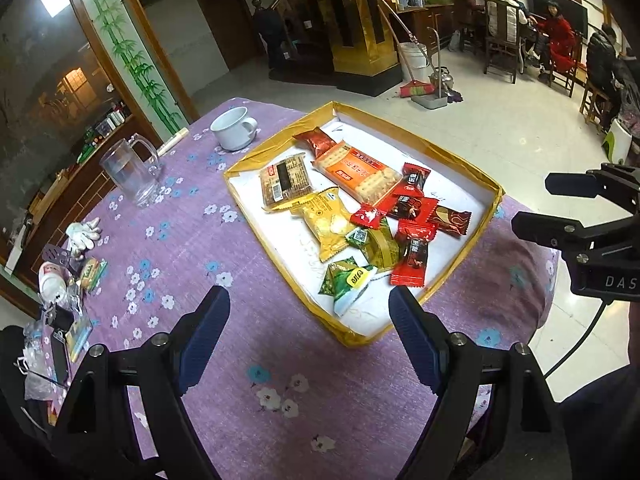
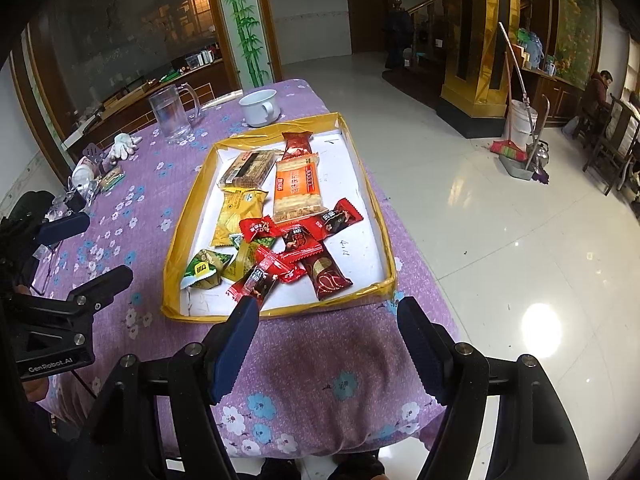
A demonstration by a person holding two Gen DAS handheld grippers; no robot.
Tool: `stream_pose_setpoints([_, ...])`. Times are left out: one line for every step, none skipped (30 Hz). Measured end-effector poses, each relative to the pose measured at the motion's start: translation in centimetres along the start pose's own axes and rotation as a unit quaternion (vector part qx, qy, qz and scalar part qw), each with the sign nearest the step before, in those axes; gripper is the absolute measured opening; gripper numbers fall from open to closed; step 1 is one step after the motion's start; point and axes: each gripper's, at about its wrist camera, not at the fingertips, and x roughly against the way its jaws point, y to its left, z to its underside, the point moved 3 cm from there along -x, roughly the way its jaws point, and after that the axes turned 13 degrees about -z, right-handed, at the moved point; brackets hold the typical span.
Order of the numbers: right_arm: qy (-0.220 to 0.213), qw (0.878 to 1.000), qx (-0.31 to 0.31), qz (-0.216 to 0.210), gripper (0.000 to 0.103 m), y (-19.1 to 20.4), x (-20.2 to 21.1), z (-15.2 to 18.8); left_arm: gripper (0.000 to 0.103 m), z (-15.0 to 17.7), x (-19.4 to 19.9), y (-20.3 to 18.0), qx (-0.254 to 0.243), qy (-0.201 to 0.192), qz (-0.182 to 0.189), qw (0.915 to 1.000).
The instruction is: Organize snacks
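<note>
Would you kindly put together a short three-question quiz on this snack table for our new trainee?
1. True or false: the left gripper is shut on a snack.
2. Multiple choice: the long orange cracker packet lies (A) inside the gold-edged tray, (B) beside the white cup, (C) on the floor.
3. Fill in: the clear mug stands on the purple ____ tablecloth.

Key
1. False: both it and the right gripper are open and hold nothing.
2. A.
3. Flowered.
</note>
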Motion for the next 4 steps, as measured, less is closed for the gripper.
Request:
stream_pose_setpoints([-0.001,1.0,0.0,0.0,0.074,0.05,0.1,0.14,0.083,0.1,0.12,0.05,0.003,-0.002,0.003,1.0])
stream_pose_setpoints([-0.002,1.0,-0.001,0.0,0.074,0.11,0.21,0.25,0.083,0.17,0.21,0.11,0.006,-0.003,0.002,1.0])
stream_pose_setpoints([-0.003,1.0,-0.001,0.0,0.074,0.12,0.31,0.37,0.083,0.23,0.26,0.11,0.006,-0.003,0.002,1.0])
stream_pose_setpoints([-0.003,1.0,-0.001,-0.001,0.074,0.14,0.36,0.45,0.083,0.34,0.3,0.1,0.007,-0.001,0.001,1.0])
